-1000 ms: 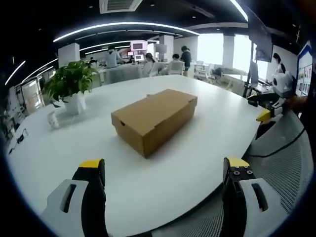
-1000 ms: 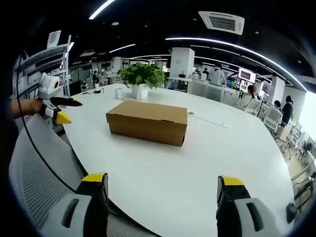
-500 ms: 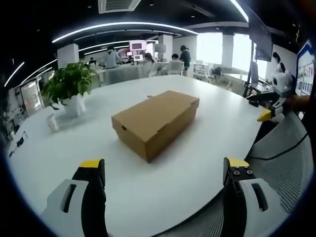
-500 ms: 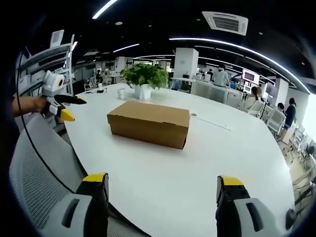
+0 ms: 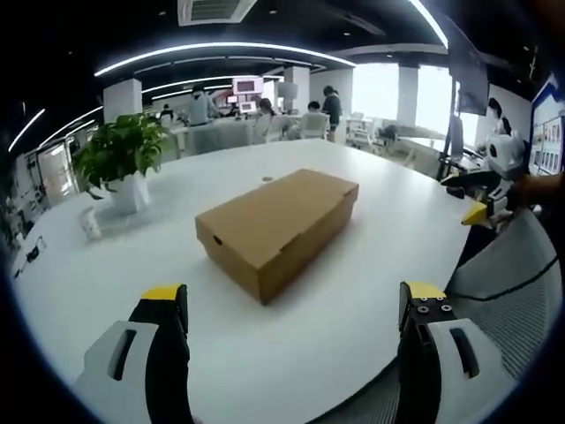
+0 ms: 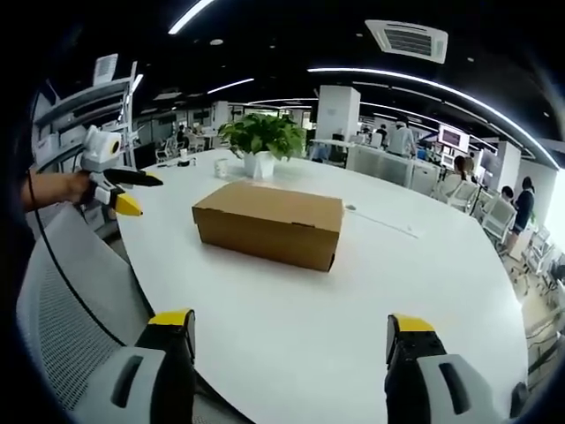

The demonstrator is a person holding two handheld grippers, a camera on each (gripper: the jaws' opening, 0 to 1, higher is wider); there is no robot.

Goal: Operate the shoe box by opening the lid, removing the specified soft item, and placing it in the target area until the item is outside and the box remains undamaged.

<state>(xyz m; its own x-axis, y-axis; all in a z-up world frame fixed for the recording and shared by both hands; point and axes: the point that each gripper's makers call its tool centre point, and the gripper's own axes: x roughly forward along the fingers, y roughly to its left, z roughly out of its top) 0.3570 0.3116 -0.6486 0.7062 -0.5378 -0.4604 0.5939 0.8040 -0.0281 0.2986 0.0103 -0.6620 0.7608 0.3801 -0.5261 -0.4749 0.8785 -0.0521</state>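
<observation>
shoe box sits closed, lid down, on the white table, well ahead of both my tools. left gripper jaws spread wide, nothing between them. right gripper same, jaws apart and empty, hovering over the near table edge. potted plant stands beyond the box. mesh chair back at my left in the right gripper view.
</observation>
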